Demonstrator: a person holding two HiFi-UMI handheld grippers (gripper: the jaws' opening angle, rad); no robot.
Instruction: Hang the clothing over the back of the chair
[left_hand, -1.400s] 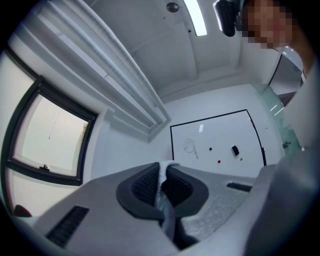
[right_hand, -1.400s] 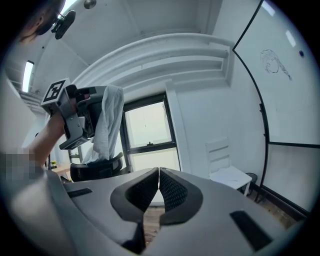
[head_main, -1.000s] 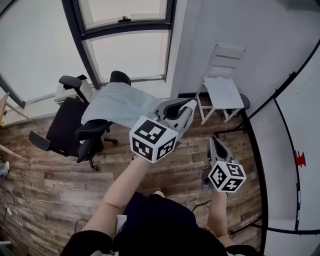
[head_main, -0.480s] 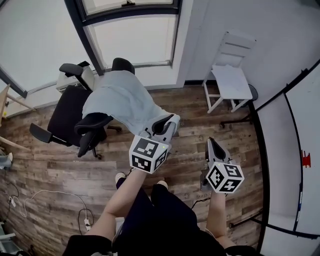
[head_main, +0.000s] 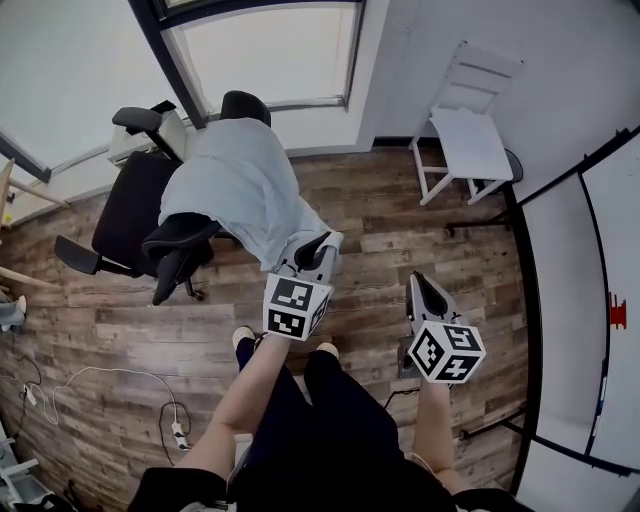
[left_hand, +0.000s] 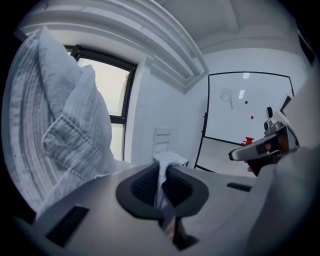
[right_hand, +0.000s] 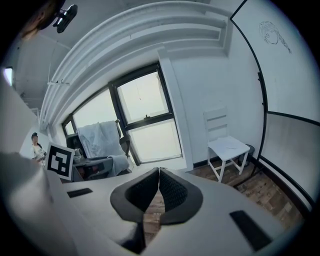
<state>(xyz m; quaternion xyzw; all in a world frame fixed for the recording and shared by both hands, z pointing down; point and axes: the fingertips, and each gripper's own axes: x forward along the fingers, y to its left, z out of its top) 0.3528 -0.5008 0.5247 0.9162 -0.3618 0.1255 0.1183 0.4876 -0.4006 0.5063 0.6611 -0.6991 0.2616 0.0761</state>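
In the head view the garment (head_main: 235, 185) lies draped over the back of the black chair (head_main: 128, 225). One end trails down toward us and ends at the left gripper (head_main: 314, 250). The right gripper (head_main: 417, 285) hangs apart from the cloth, over the wooden floor (head_main: 380, 220). We judge the hanging nearly done: what remains is to settle this end and let go. To do that well, we should lower it in line with the chair back and not pull toward ourselves, since a tug could drag the whole piece off.

In the left gripper view the gripper (left_hand: 161, 172) is clamped on a thin fold of pale cloth, with the bulk of the garment (left_hand: 65, 135) bunched close at the left. Only a small pinch is held, so parting the jaws should free it cleanly.

In the right gripper view the gripper (right_hand: 159, 185) has its pads pressed together with nothing between them. The garment (right_hand: 100, 137) sits on the chair by the window. This free gripper could smooth any uneven edge afterwards.
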